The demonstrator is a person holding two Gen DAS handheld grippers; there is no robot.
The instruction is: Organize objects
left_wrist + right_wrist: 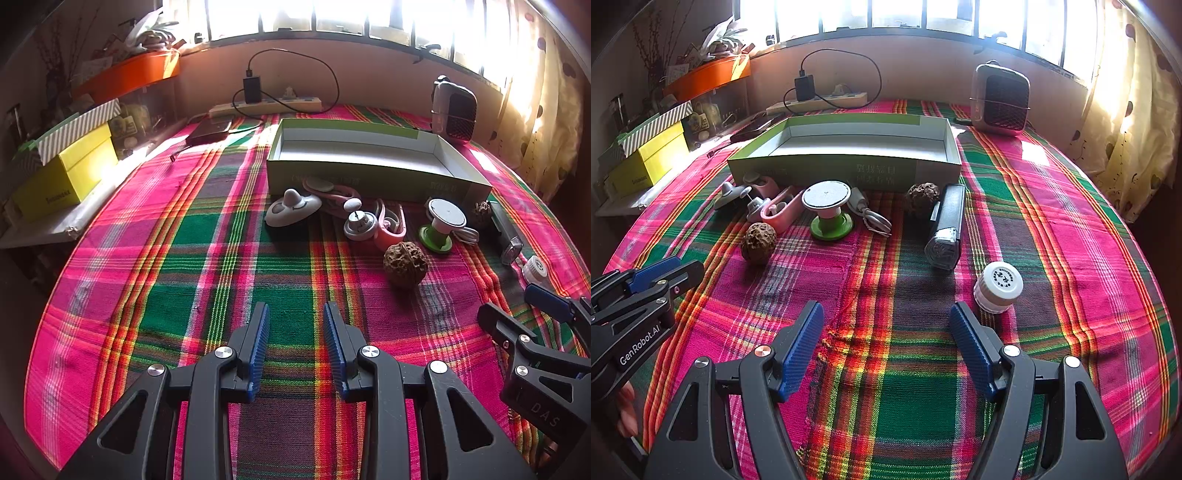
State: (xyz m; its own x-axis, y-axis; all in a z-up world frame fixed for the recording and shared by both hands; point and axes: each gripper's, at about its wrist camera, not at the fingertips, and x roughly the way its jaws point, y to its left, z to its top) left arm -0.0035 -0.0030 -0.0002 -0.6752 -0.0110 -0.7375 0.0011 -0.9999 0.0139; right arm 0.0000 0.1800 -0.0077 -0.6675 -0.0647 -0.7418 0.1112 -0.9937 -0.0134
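An empty green cardboard box stands on the plaid cloth. In front of it lie a brown walnut, a second walnut, a green-and-white spool, pink holders, a grey mushroom-shaped gadget, a black bar-shaped device and a white jar. My left gripper is open and empty, short of the objects. My right gripper is open and empty, the jar just beyond its right finger.
A small heater stands at the back right. A power strip with a charger lies along the far wall. Yellow and striped boxes sit on a shelf at the left. A curtain hangs at the right.
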